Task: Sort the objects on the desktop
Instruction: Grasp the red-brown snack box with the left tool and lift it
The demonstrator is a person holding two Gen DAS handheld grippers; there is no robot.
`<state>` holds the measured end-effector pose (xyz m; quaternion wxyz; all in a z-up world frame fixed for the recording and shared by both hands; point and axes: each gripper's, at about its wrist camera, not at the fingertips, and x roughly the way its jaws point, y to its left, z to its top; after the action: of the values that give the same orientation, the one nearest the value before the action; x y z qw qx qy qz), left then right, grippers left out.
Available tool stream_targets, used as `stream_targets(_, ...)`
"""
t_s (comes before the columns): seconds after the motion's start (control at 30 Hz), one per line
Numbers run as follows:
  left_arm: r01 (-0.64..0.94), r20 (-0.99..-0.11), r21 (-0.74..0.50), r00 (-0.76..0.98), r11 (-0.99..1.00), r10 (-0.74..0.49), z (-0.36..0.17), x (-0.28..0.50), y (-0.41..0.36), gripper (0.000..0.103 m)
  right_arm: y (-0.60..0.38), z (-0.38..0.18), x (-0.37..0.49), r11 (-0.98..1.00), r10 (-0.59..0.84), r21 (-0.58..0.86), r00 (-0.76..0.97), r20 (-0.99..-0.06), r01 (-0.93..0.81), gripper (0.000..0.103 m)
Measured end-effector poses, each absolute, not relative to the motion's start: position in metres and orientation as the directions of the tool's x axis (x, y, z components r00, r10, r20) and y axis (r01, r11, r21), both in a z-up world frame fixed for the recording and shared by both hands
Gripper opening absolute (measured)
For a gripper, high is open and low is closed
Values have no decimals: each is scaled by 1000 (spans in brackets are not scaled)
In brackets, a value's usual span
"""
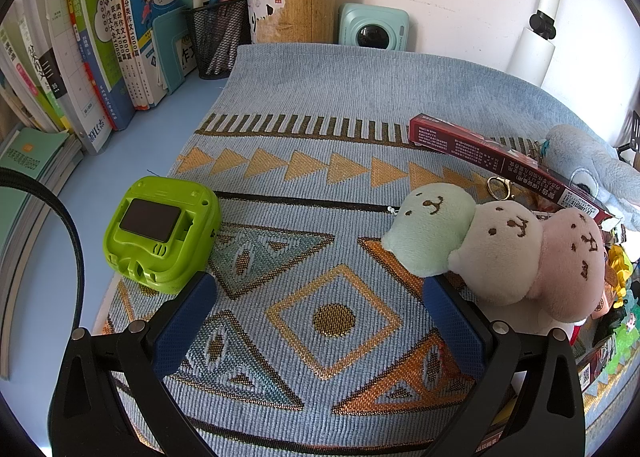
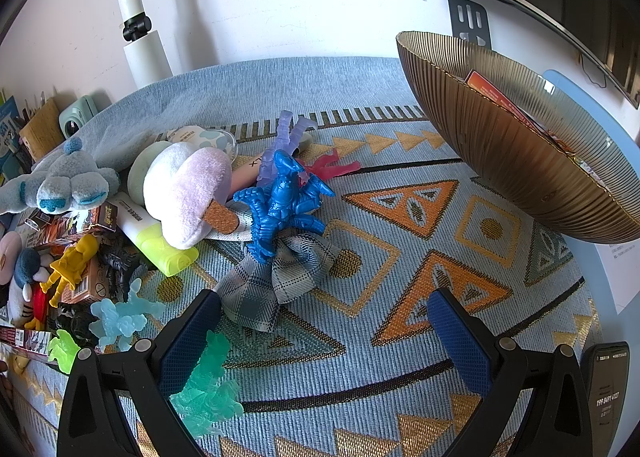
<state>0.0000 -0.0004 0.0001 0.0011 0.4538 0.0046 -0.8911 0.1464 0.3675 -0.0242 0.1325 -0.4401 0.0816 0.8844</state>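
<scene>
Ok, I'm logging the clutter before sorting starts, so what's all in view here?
green gadget: 1, lime, mat's left edge
plush trio: 1, mint-cream-pink, mat's right
red box: 1, dark red, behind the plush
books: several, back left
pen holders: 2, black mesh and cork, by the wall
blue figure: 1, on plaid cloth
bowl: 1, amber, right
left gripper: open
right gripper: open
</scene>
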Motion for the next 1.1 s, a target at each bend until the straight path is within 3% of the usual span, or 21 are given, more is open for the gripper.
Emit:
stream_targets(0.33,1,-815,-9,-580,-1000,7,0,3,-1,103,367,-24,146,-952,163,28,-578,-800,-306,103)
stream_targets(0.43,-99,-792,-55,-601,-994,104,9,23,2,97,367,-24,146,-952,163,27,-578,-800,-306,103)
stream_targets(0.63,-482,-725,-133,-549,-866,417,33,80,34,95,367,-24,146,-952,163,28,-578,-800,-306,103)
stream_targets(0.7,-548,-742,-92,-519,-831,424,31,91,60,78,367,-24,146,-952,162,28,-578,-800,-306,103)
stream_targets(0.73,-564,-759,-44,-518,-825,395,28,97,74,54,367,-24,146,-952,163,28,-578,-800,-306,103)
stream_targets(0.77,-577,-772,-2,-518,-816,368,25,102,86,40,367,-24,146,-952,163,28,-578,-800,-306,103)
stream_targets(0.8,-588,-775,13,-517,-809,363,24,104,92,34,367,-24,146,-952,163,28,-578,-800,-306,103)
stream_targets(0.83,-611,-777,2,-500,-791,383,24,113,100,20,367,-24,146,-952,163,28,-578,-800,-306,103)
stream_targets(1.03,-638,-792,-24,-458,-770,404,30,162,120,15,367,-24,146,-952,163,28,-578,-800,-306,103)
stream_targets(1.1,-618,-791,20,-491,-786,365,30,166,128,16,367,-24,146,-952,163,28,-578,-800,-306,103)
